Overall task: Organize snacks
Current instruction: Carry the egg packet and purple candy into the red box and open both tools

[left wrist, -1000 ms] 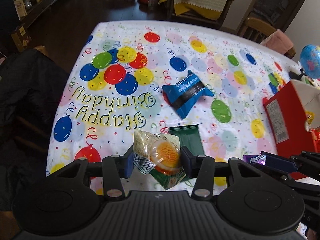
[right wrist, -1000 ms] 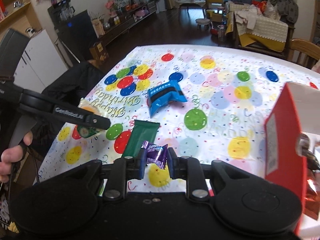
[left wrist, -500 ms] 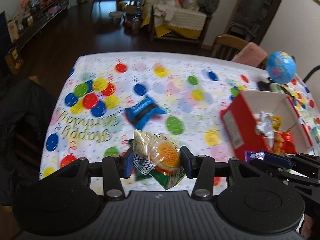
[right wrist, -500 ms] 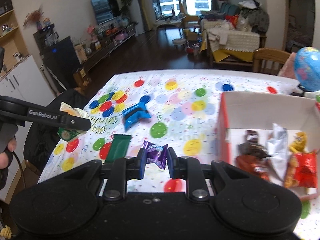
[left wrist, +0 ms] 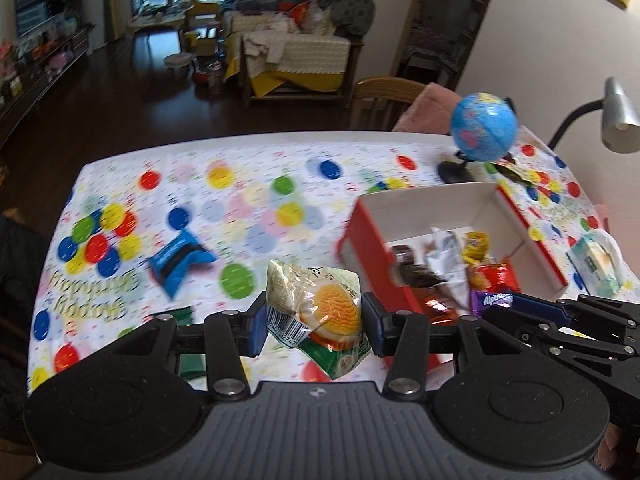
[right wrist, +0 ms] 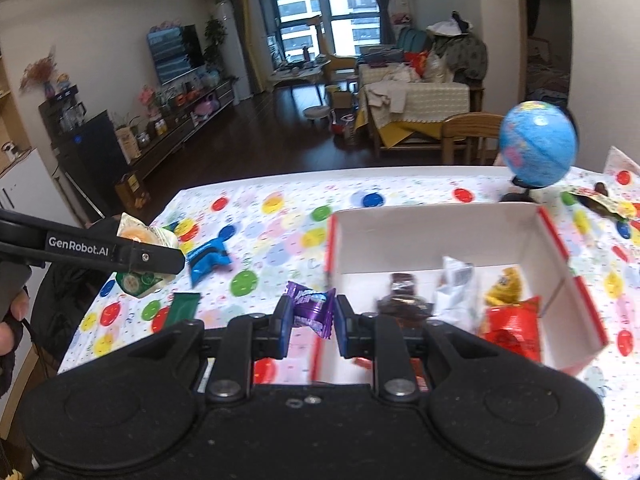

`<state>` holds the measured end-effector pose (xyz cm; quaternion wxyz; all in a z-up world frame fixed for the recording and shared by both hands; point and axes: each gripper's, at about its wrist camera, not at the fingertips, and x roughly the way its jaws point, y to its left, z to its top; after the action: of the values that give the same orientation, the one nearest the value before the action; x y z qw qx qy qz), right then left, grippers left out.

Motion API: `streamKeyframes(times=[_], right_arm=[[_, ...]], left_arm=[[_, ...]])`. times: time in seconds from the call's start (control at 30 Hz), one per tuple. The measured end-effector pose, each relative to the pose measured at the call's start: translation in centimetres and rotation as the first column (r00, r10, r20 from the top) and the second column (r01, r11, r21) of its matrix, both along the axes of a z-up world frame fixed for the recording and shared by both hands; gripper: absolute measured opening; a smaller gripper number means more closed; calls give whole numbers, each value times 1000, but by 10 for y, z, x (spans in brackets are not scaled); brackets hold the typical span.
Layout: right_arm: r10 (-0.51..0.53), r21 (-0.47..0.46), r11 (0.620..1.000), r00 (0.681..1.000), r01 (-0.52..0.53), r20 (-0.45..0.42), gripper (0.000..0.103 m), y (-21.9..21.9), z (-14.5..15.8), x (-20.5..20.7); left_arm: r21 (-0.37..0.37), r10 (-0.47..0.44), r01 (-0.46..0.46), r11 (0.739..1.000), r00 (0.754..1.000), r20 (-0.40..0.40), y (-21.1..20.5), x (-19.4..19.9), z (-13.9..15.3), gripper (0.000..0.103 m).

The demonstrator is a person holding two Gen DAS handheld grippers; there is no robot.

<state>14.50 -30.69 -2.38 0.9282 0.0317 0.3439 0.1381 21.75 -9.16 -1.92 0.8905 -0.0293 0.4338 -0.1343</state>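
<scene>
Left of the red box [left wrist: 362, 246], in the left wrist view, the left claw [left wrist: 314, 320] grips a green-and-orange snack packet [left wrist: 320, 308] above the tabletop [left wrist: 260, 184]. From the right wrist, the right claw [right wrist: 310, 314] pinches a purple candy [right wrist: 310, 308] at the box's near-left corner; both loads next need carrying over the box and letting go.
</scene>
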Motion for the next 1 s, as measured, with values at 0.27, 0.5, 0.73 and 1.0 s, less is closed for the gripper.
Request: streamKeyframes(times=[0.27, 0.5, 0.73, 1.0], right_arm=[[-45, -6, 999, 999, 45, 11, 20, -47, 2, 0], [-73, -15, 997, 997, 73, 6, 20, -87, -4, 3], [-90, -36, 995, 996, 89, -13, 20, -118, -14, 10], [-101, -59, 993, 994, 98, -39, 20, -142, -30, 28]], left_arm=[[10, -59, 59, 998, 998, 22, -59, 0, 6, 47], [18, -85, 85, 996, 996, 10, -103, 5, 0, 47], [40, -97, 98, 994, 995, -20, -141, 14, -17, 48], [75, -86, 91, 993, 994, -62, -168, 35, -41, 48]])
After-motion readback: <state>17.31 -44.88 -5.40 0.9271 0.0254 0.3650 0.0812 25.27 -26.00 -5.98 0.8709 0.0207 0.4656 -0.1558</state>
